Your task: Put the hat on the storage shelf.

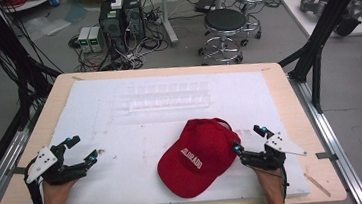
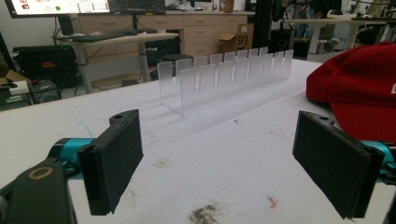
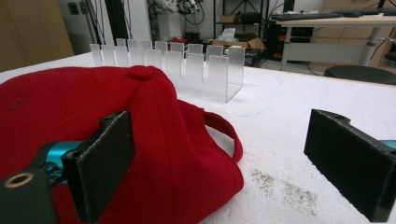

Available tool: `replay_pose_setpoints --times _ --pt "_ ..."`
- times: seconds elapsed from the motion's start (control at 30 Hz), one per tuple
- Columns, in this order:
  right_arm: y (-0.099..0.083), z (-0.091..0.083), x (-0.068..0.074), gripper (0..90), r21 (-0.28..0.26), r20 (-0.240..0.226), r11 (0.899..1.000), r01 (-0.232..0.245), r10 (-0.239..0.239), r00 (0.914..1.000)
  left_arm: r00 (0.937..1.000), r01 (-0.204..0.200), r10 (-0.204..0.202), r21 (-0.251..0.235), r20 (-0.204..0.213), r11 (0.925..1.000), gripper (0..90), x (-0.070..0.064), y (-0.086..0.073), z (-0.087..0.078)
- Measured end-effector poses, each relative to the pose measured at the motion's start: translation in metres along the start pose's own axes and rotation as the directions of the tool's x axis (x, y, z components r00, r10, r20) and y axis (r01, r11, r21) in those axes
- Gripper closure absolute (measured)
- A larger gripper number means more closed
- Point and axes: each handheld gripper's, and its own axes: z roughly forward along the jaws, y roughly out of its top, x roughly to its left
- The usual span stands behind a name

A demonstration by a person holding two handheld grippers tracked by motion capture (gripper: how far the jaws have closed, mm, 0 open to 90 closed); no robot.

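Observation:
A red baseball cap [image 1: 199, 155] with white lettering lies on the white sheet, front right of centre, brim toward the front edge. My right gripper [image 1: 245, 139] stands open just right of the cap's rear; in the right gripper view the cap [image 3: 84, 121] lies behind and around the left pad [image 3: 105, 163], nothing held. My left gripper [image 1: 83, 149] rests open at the table's front left, well clear of the cap [image 2: 364, 88]. A clear slotted acrylic rack [image 1: 166, 96] stands at mid-back; the same rack [image 2: 224, 77] is ahead of the left jaws, and the rack [image 3: 173, 67] is beyond the cap.
The white sheet [image 1: 122, 138] covers a wooden table [image 1: 289, 101] with bare margins. Beyond the far edge stand stools [image 1: 224, 27], computer towers [image 1: 121, 20] and cables on the floor. Small dirt marks [image 3: 285, 189] speckle the sheet.

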Motion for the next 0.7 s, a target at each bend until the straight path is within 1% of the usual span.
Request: replay_pose_setpoints --times 0.03,0.07,0.1,0.13,0.2,0.23,0.27,0.3,0.33,0.37,0.4,0.5,0.53,0.57,0.63,0.67,0.7 --pt "0.000 0.000 0.000 7.5 0.000 0.000 1.000 0.000 0.000 1.0000 1.0000 0.001 -0.001 0.001 -0.002 1.0000 16.3 0.000 0.000 0.000" --pt "0.002 0.000 -0.001 7.5 -0.004 -0.012 1.000 0.000 0.000 0.9999 1.0000 0.000 0.000 0.002 -0.001 1.0000 16.3 0.000 0.000 0.000" --pt "0.008 -0.001 -0.003 7.6 0.006 -0.034 1.000 0.004 -0.004 0.9994 1.0000 0.001 -0.001 0.009 -0.004 1.0000 16.3 0.000 0.000 0.001" --pt "0.008 -0.001 -0.003 7.6 0.006 -0.034 1.000 0.004 -0.004 0.9994 1.0000 0.001 -0.001 0.009 -0.004 1.0000 16.3 0.000 0.000 0.001" --pt "0.018 0.001 -0.006 7.6 0.032 -0.061 0.999 0.030 -0.028 0.9978 1.0000 -0.002 0.002 0.013 -0.004 0.9999 16.3 0.000 0.000 0.001" --pt "0.022 0.002 -0.007 7.6 0.036 -0.073 0.999 0.039 -0.036 0.9967 1.0000 -0.003 0.003 0.012 -0.004 0.9999 16.3 -0.001 0.000 0.002" --pt "0.022 0.002 -0.007 7.6 0.036 -0.073 0.999 0.039 -0.036 0.9967 1.0000 -0.004 0.004 0.013 -0.004 0.9999 16.3 -0.001 0.000 0.002" --pt "0.029 0.004 -0.008 7.5 0.064 -0.094 0.996 0.057 -0.051 0.9943 1.0000 -0.004 0.004 0.013 -0.004 0.9999 16.3 -0.001 0.000 0.002" --pt "0.032 0.005 -0.008 7.6 0.078 -0.105 0.995 0.065 -0.057 0.9928 1.0000 -0.003 0.003 0.013 -0.004 0.9999 16.3 -0.001 0.000 0.002" --pt "0.032 0.005 -0.008 7.6 0.078 -0.105 0.995 0.065 -0.057 0.9928 1.0000 -0.003 0.003 0.013 -0.004 0.9999 16.3 -0.001 0.000 0.002" --pt "0.037 0.008 -0.008 7.6 0.096 -0.117 0.992 0.088 -0.076 0.9902 1.0000 -0.001 0.001 0.014 -0.006 0.9999 16.3 0.000 0.000 0.001" --pt "0.041 0.012 -0.009 7.6 0.118 -0.138 0.987 0.106 -0.089 0.9865 1.0000 -0.003 0.003 0.013 -0.005 0.9999 16.3 -0.001 0.000 0.002" --pt "0.041 0.012 -0.009 7.6 0.118 -0.138 0.987 0.106 -0.089 0.9865 1.0000 -0.003 0.003 0.012 -0.005 0.9999 16.3 -0.001 0.000 0.002" --pt "0.043 0.014 -0.009 7.6 0.141 -0.148 0.982 0.122 -0.101 0.9839 1.0000 -0.003 0.003 0.012 -0.005 0.9999 16.3 -0.001 0.000 0.002" --pt "0.044 0.015 -0.010 7.6 0.144 -0.154 0.981 0.129 -0.107 0.9822 1.0000 -0.003 0.003 0.012 -0.005 0.9999 16.3 -0.001 0.000 0.001" --pt "0.046 0.017 -0.011 7.6 0.179 -0.175 0.973 0.144 -0.112 0.9781 1.0000 -0.002 0.002 0.013 -0.007 0.9999 16.3 -0.001 0.000 0.001" --pt "0.047 0.019 -0.012 7.6 0.196 -0.189 0.968 0.156 -0.119 0.9748 1.0000 -0.002 0.002 0.013 -0.005 0.9999 16.3 -0.001 0.000 0.001"
